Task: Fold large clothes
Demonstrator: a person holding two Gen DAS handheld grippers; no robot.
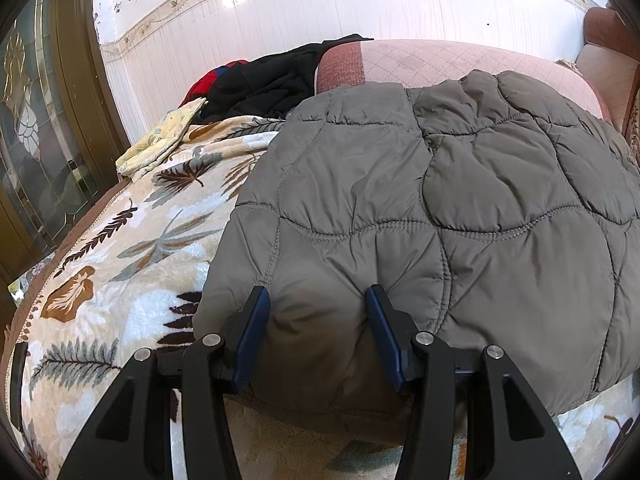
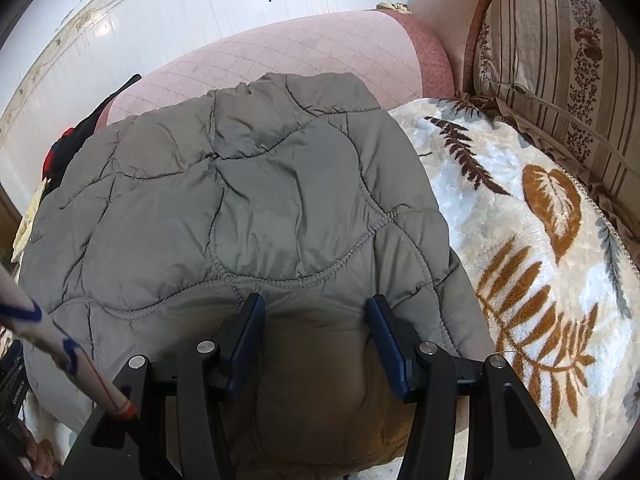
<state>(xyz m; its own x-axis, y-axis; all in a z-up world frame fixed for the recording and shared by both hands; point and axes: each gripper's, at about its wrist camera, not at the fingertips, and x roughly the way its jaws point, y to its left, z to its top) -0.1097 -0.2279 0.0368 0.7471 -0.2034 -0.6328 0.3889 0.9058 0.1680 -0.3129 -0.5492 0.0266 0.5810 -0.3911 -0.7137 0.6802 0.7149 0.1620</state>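
Observation:
A grey quilted jacket point(image 1: 460, 200) lies folded over on a leaf-patterned blanket point(image 1: 132, 240); it also shows in the right wrist view point(image 2: 240, 208). My left gripper point(image 1: 318, 300) is open, its blue-padded fingers standing either side of the jacket's near left edge. My right gripper point(image 2: 316, 308) is open too, its fingers straddling the jacket's near right edge. The cloth bulges between both pairs of fingers without being pinched.
A pile of black and red clothes point(image 1: 264, 80) and a yellow cloth point(image 1: 164, 136) lie at the far left. A pink padded backrest point(image 2: 280, 56) runs behind the jacket. A striped floral cushion point(image 2: 560, 64) stands at the right. A dark wooden glass door point(image 1: 40, 120) is at the left.

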